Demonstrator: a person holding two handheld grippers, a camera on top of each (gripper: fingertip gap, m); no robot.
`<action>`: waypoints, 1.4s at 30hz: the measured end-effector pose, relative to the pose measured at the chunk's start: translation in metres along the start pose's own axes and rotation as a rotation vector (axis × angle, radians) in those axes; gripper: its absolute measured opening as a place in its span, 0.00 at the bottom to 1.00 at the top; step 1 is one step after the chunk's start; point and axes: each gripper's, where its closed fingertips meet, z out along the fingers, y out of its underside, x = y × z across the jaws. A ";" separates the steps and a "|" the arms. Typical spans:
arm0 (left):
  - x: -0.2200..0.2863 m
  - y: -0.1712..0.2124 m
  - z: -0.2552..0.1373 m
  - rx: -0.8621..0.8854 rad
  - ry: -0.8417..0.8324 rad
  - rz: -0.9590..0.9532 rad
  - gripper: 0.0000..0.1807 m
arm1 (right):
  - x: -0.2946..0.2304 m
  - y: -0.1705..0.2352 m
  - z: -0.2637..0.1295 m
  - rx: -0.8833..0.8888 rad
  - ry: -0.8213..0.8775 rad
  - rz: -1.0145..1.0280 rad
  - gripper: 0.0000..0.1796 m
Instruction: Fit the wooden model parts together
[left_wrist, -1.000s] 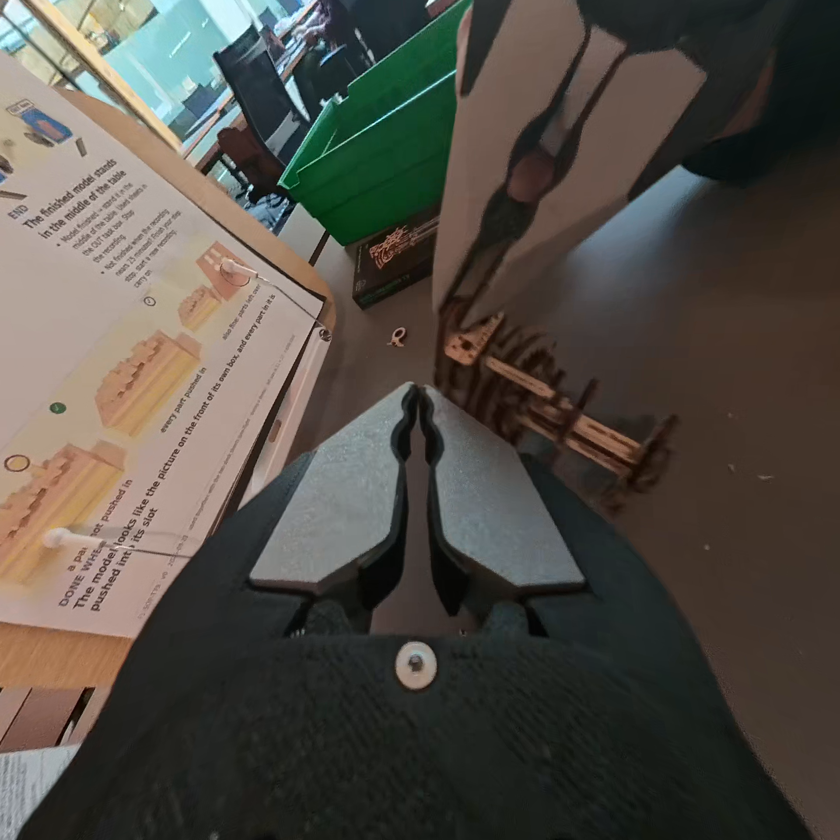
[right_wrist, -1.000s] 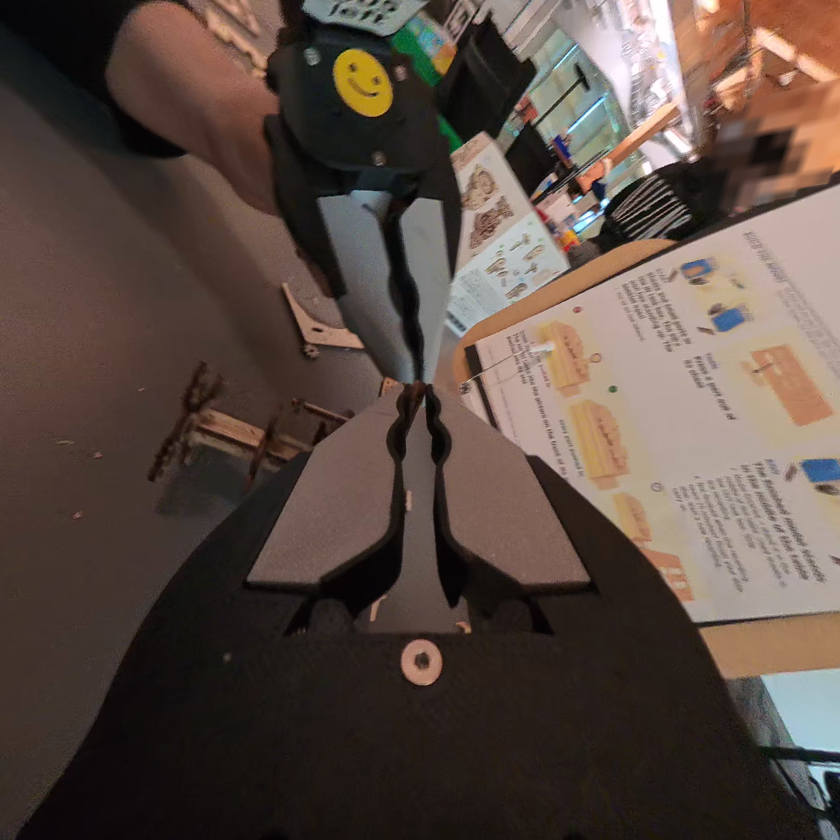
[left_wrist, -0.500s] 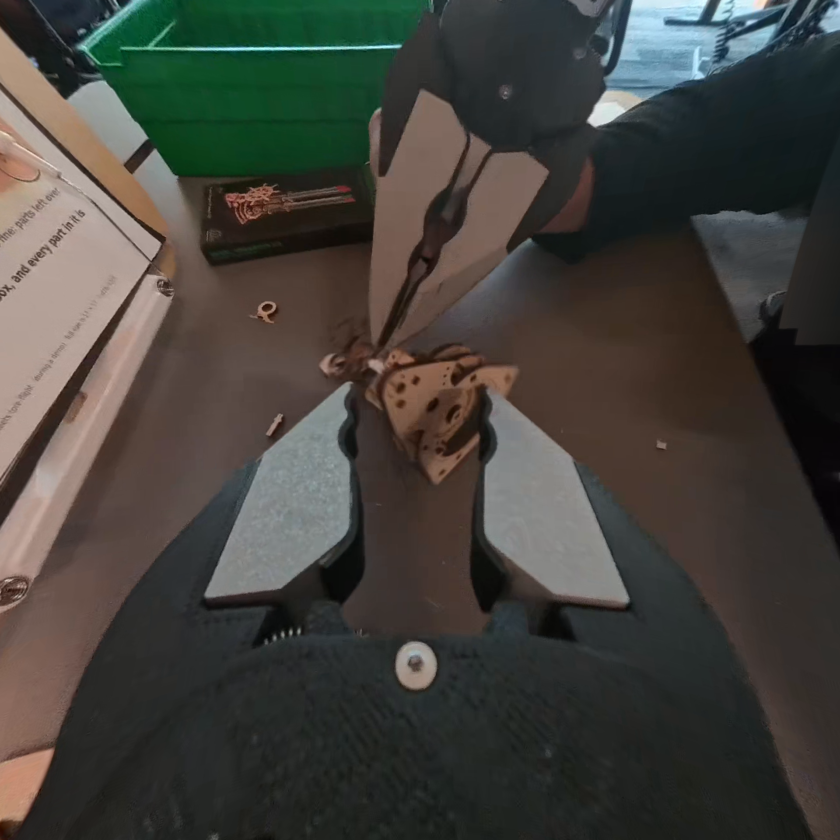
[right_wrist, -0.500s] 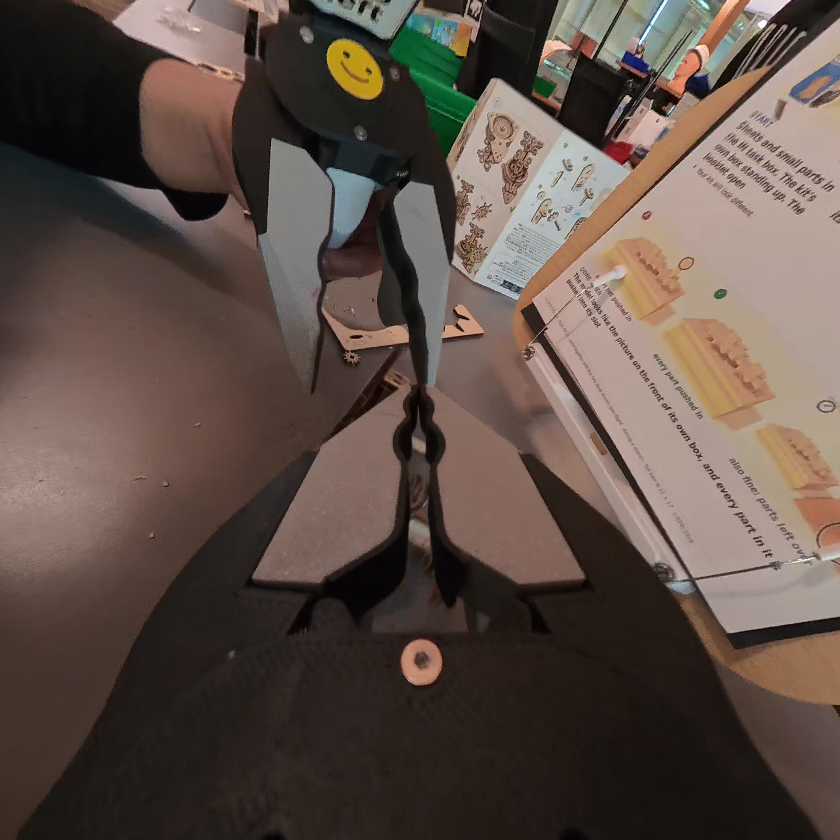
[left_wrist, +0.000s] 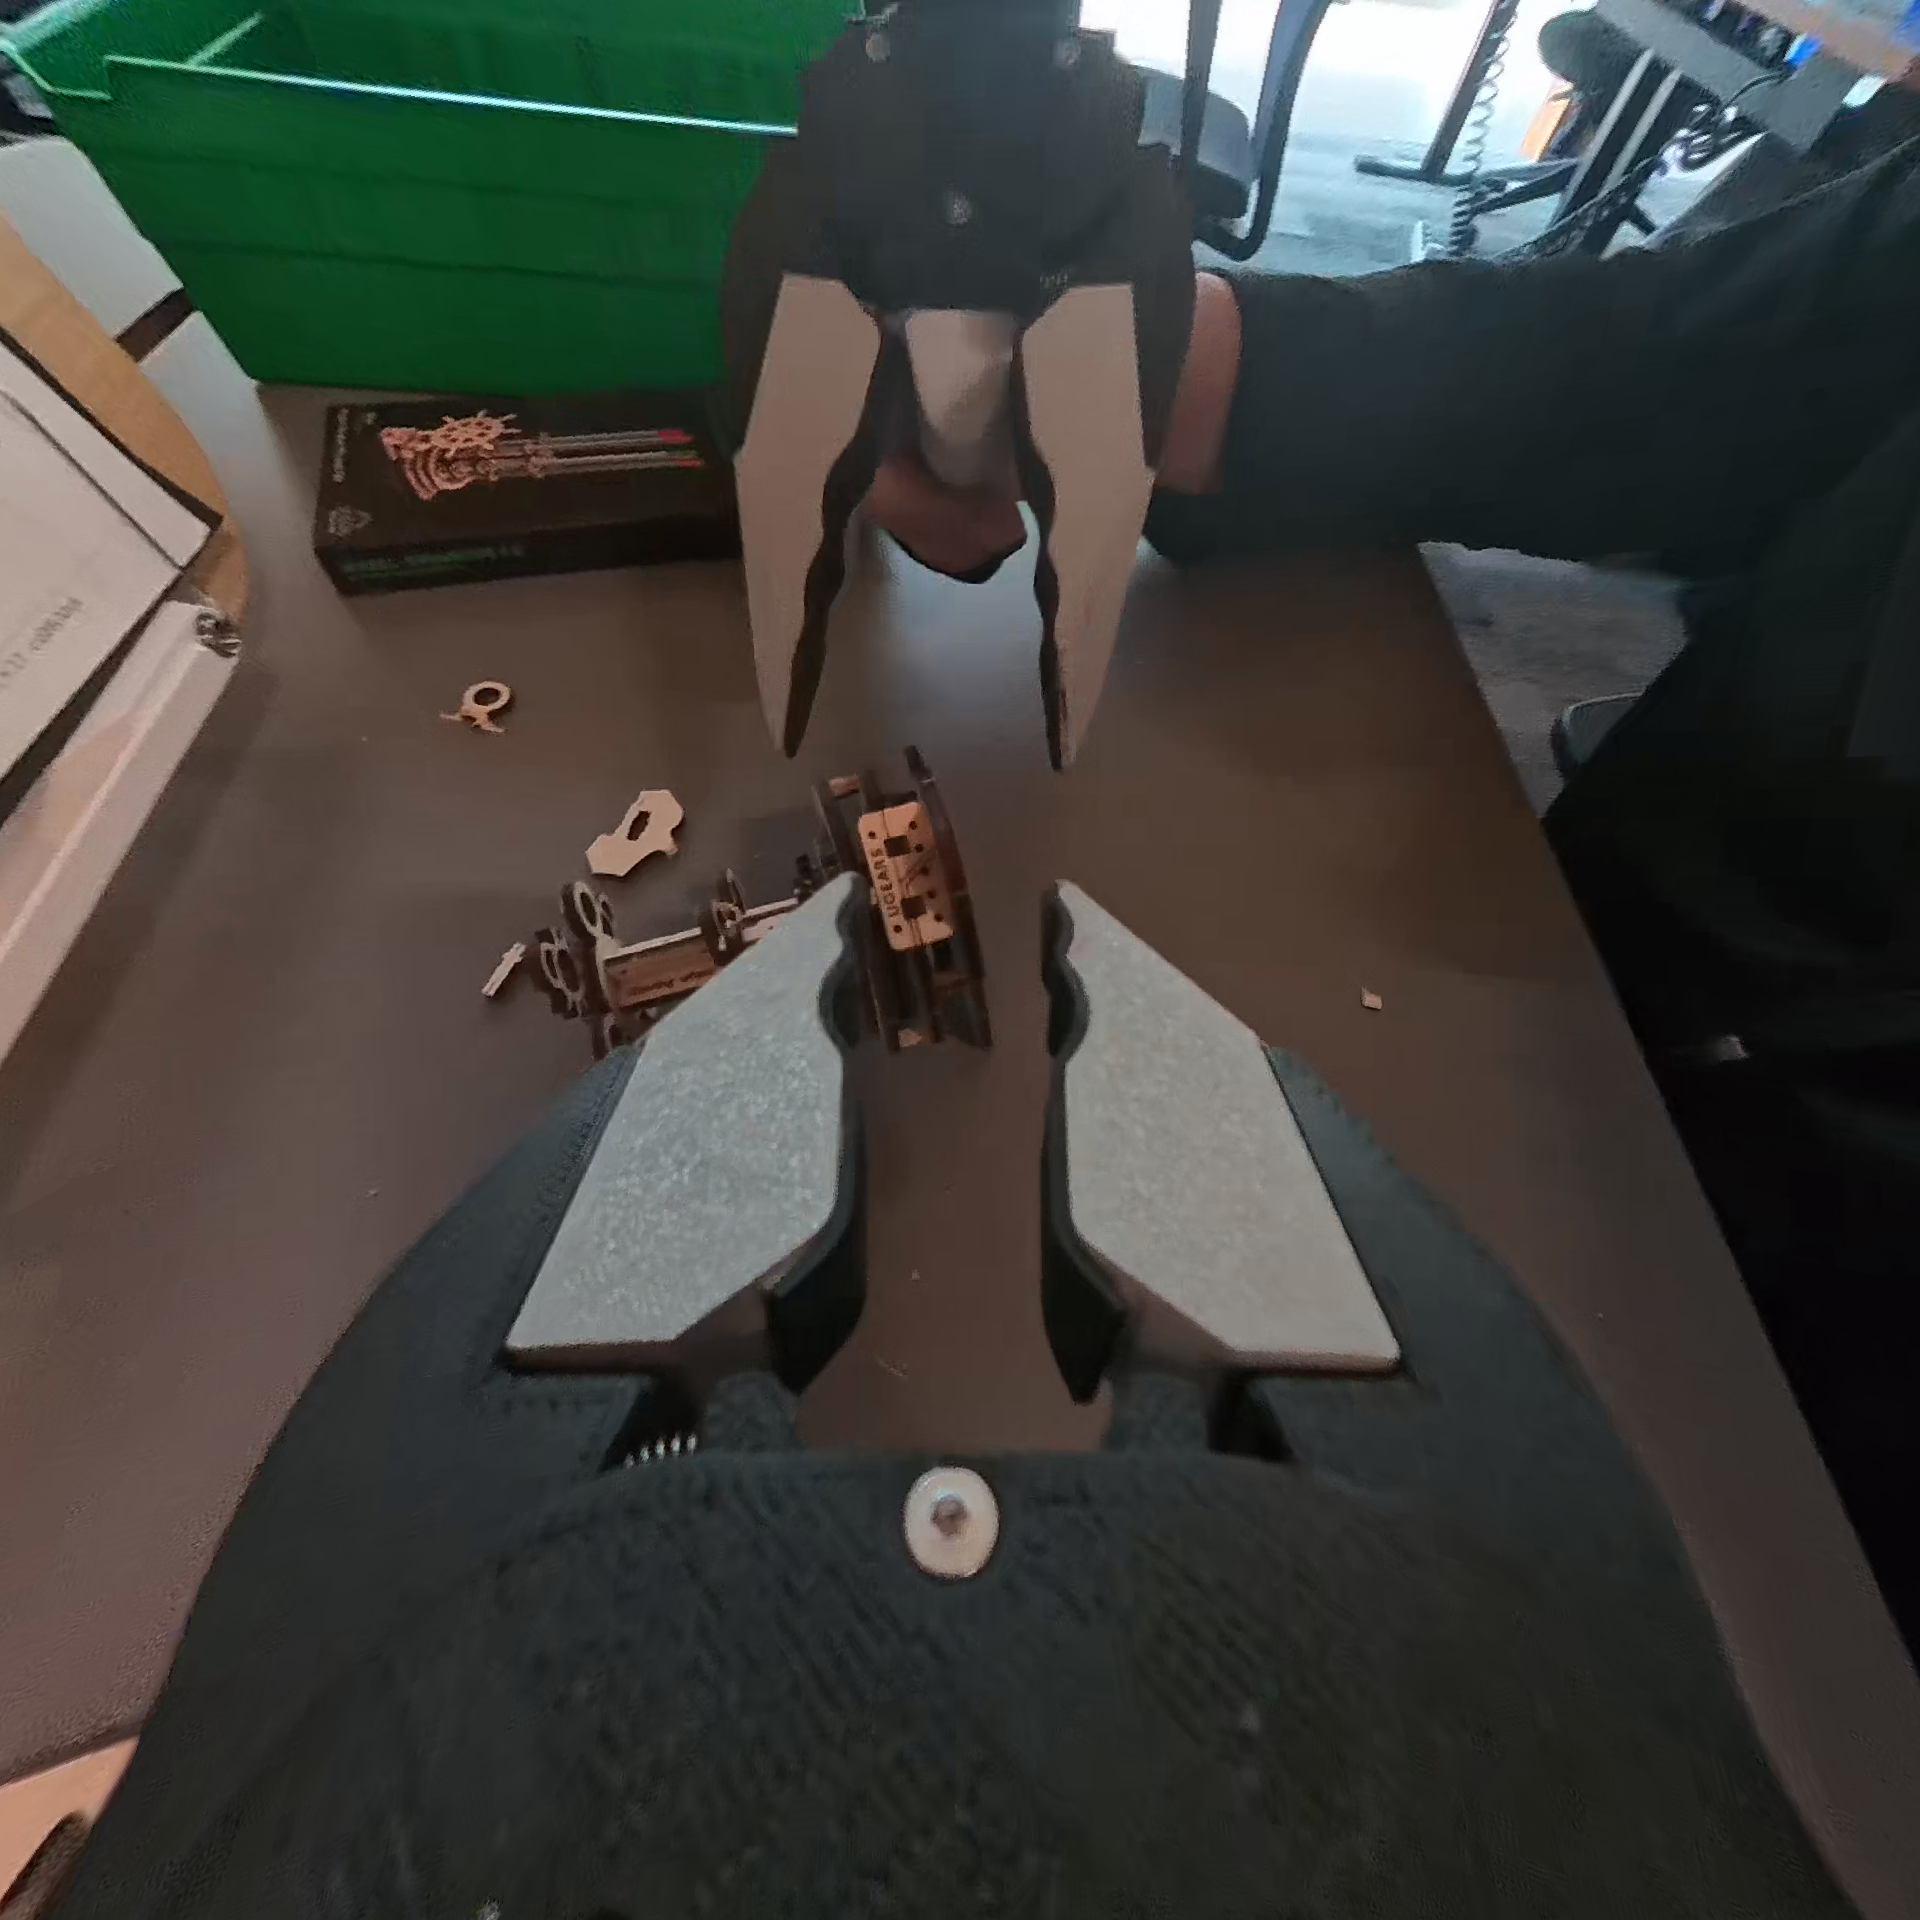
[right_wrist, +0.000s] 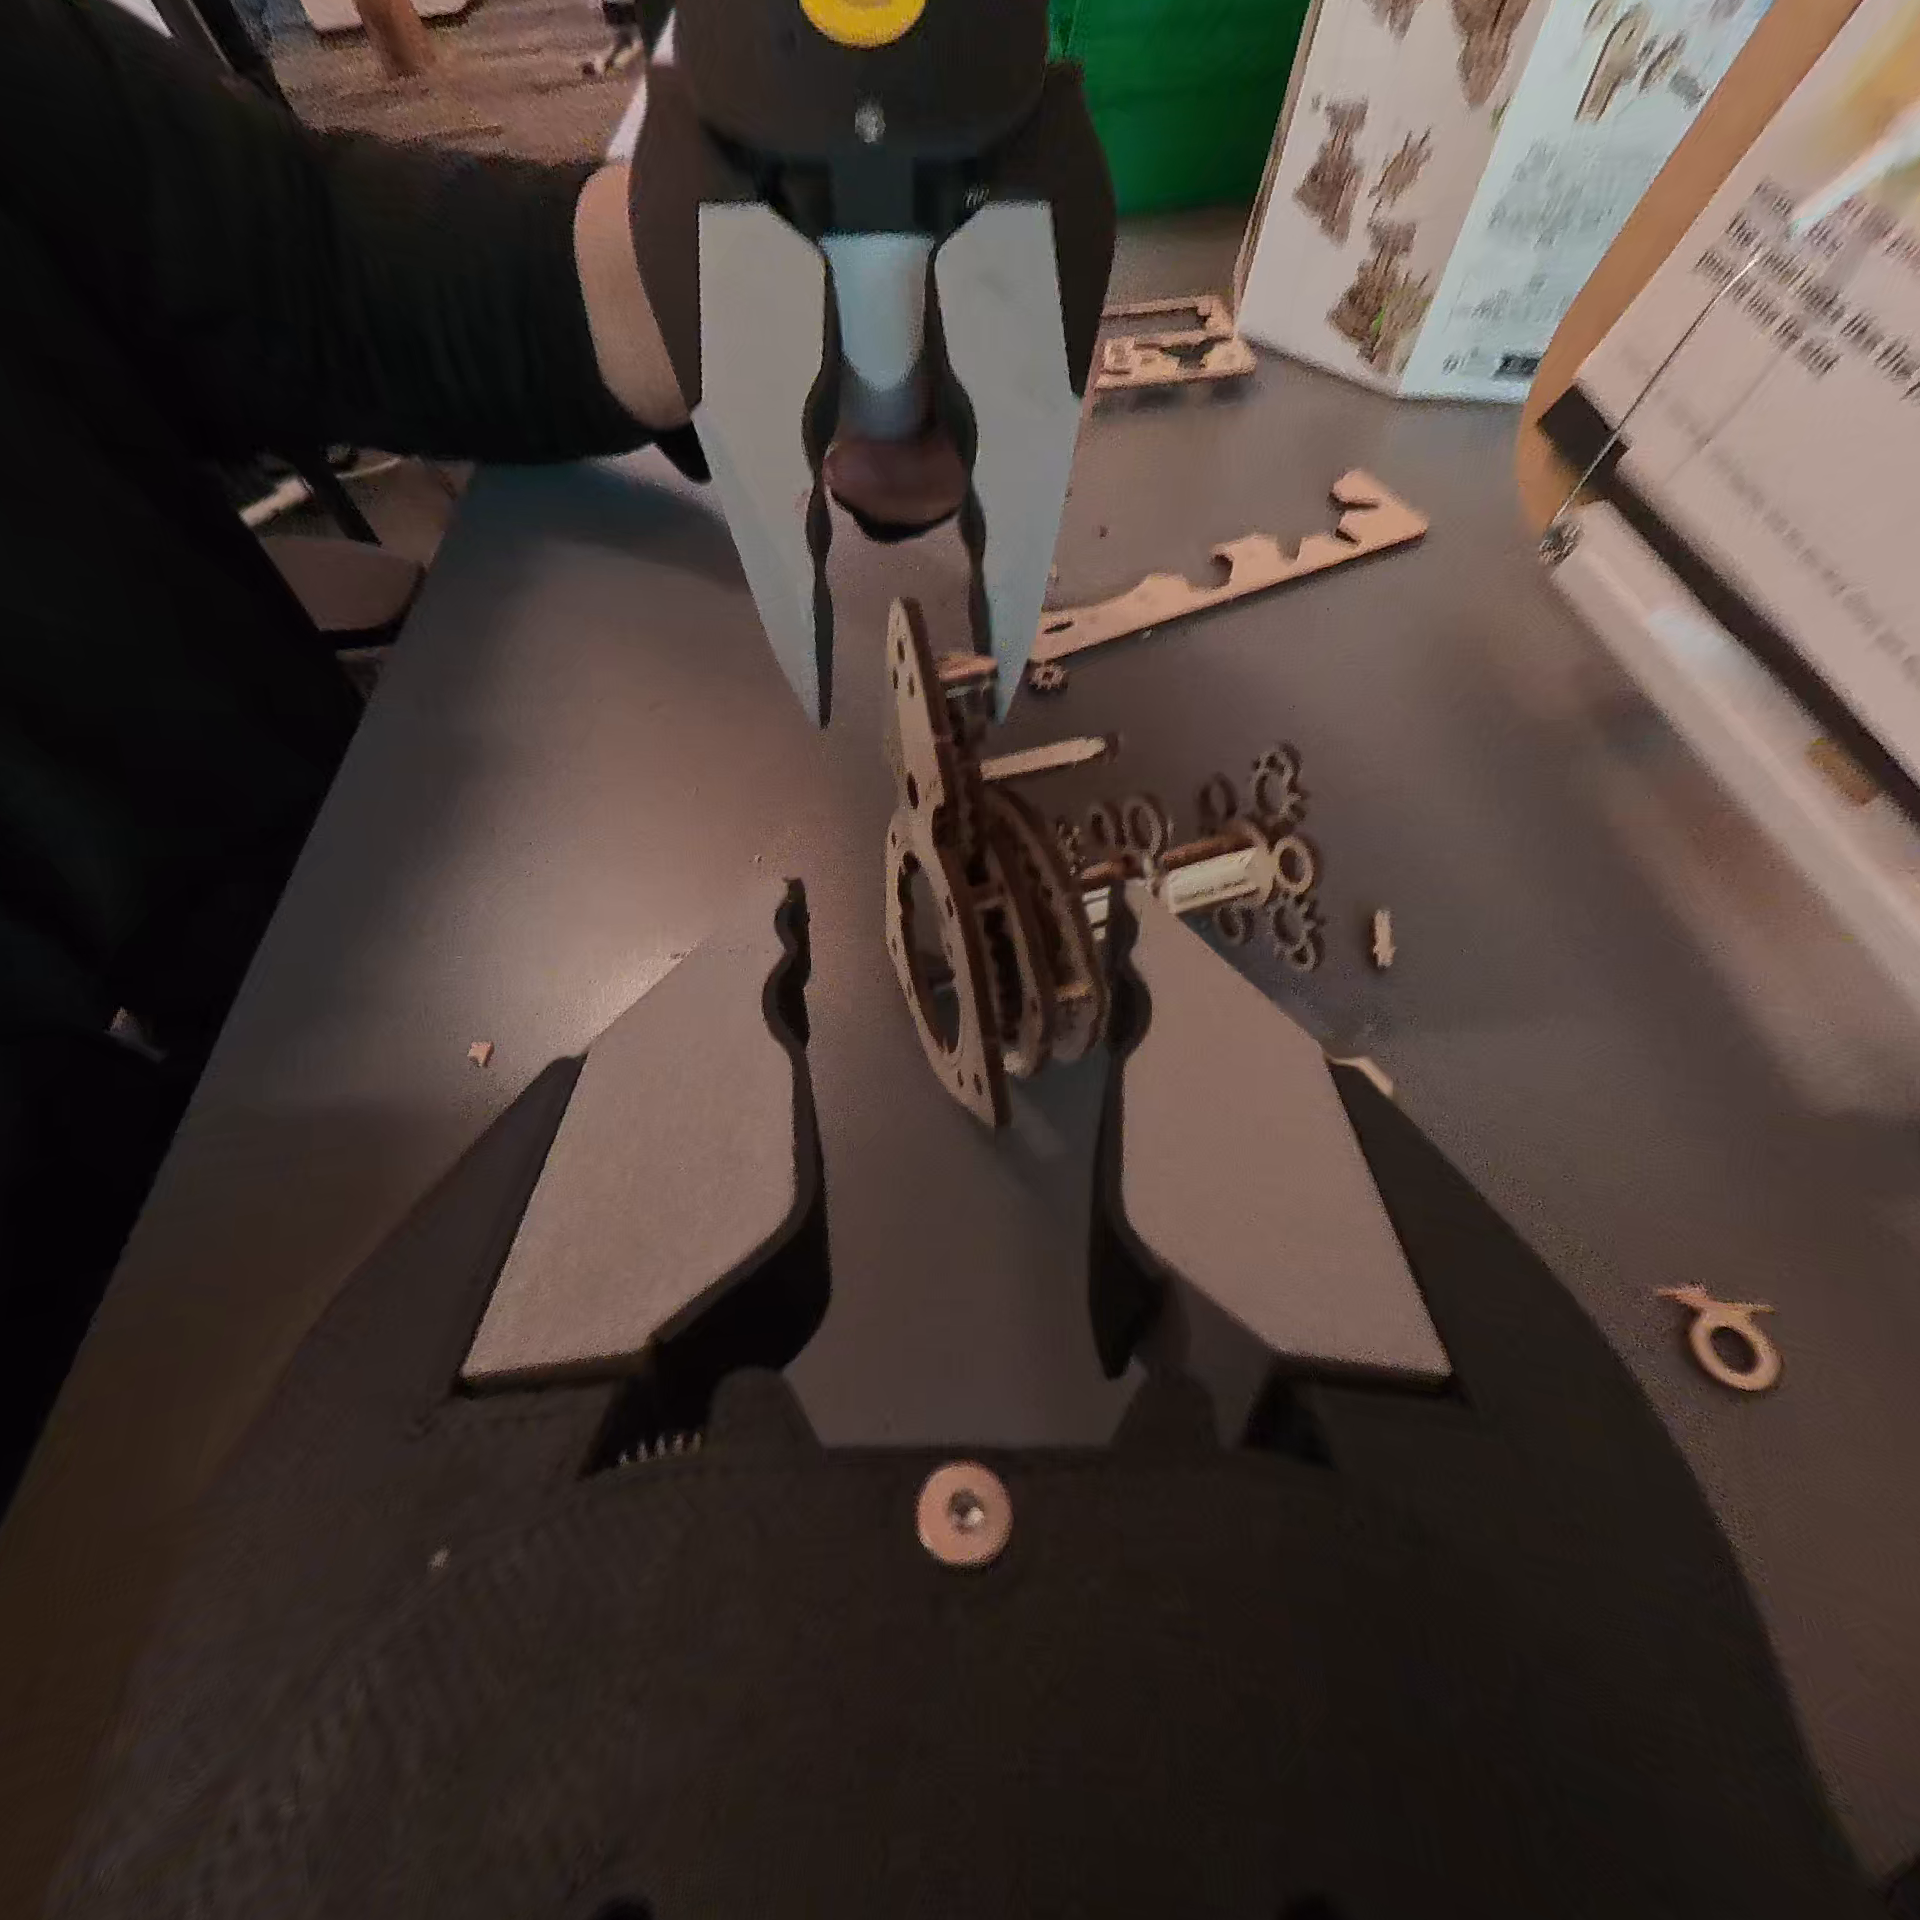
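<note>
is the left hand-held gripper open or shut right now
Open: the left hand-held gripper has its fingers spread with dark table between them, gripping nothing; the wooden model stands just ahead.

Both grippers — left gripper, right gripper — have black textured bodies, grey wavy-edged fingers, one silver screw.

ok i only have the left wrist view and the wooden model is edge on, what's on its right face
Observer: In the right wrist view the wooden model stands on edge, and that face is a flat plate with a large round hole.
Operator: anything lying outside my frame
Observer: A long notched wooden strip lies flat on the table beyond the left claw.
Operator: more past that
Observer: A cut-out parts sheet lies farther back, beside white printed boxes.
</note>
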 end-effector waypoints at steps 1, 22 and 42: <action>-0.001 0.001 0.002 -0.009 0.006 -0.005 0.17 | -0.002 0.006 0.002 -0.021 -0.008 0.009 0.32; -0.015 -0.027 -0.016 0.152 0.135 -0.419 0.29 | 0.008 -0.003 -0.002 0.072 -0.215 0.538 0.17; -0.002 -0.004 0.008 0.126 0.109 -0.437 0.25 | -0.004 -0.014 0.017 0.111 -0.194 0.632 0.17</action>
